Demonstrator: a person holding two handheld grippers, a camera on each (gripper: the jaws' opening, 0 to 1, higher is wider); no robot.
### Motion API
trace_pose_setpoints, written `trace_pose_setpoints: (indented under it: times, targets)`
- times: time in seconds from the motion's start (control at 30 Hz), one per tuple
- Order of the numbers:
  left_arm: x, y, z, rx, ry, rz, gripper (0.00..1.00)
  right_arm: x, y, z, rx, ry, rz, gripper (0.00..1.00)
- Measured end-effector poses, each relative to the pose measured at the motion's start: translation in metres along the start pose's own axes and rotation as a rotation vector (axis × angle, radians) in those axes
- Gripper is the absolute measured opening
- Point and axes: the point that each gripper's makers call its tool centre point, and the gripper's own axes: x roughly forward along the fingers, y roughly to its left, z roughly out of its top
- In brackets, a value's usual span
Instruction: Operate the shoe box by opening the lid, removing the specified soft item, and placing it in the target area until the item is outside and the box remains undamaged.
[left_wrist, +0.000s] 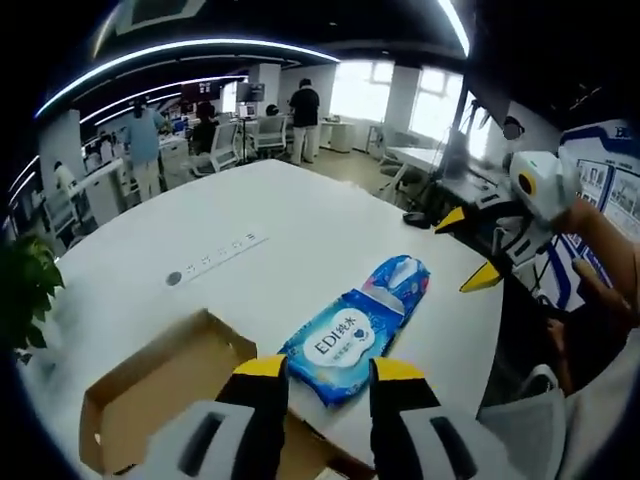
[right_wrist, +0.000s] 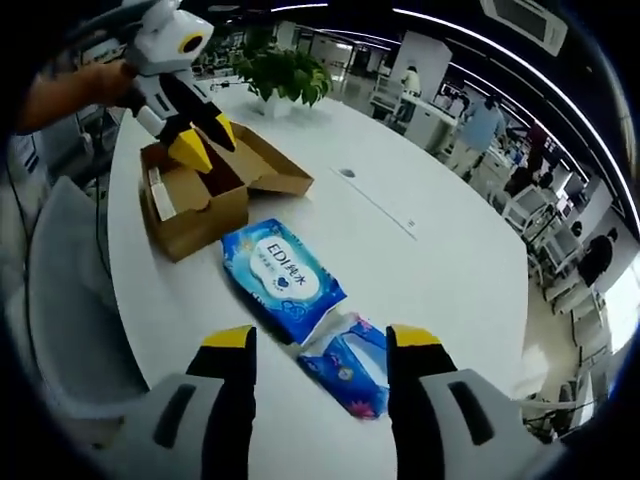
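The blue wipes pack lies flat on the white surface just beside the open shoe box, apparently already delivered; both hand-held grippers, left and right, hang wide and empty.

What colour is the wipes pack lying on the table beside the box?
The wipes pack is blue with a white label panel; it shows best in the right gripper view.

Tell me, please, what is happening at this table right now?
A person holds a two-jaw gripper in each hand over a white table. The cardboard shoe box stands open, and the blue wipes pack lies on the table beside it, outside the box. The left gripper hovers over the box; the right gripper is open near the pack, gripping nothing.
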Motion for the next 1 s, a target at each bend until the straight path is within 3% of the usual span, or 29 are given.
trace_pose_setpoints:
  times: [0.13,0.37,0.67,1.0]
  targets:
    - [-0.017,0.013,-0.011,0.0,-0.012,0.04,0.33,0.0,0.007,0.016,-0.037,-0.033,-0.001,0.54]
    - [-0.05,0.04,-0.039,-0.029,-0.006,0.111,0.35,0.006,0.026,0.039,-0.045,-0.069,0.06,0.55]
    - [-0.087,0.07,-0.076,-0.095,0.008,0.187,0.35,0.019,0.053,0.062,-0.09,-0.075,0.152,0.56]
    - [-0.119,0.097,-0.101,-0.159,-0.001,0.265,0.36,0.038,0.08,0.087,-0.149,-0.083,0.24,0.57]
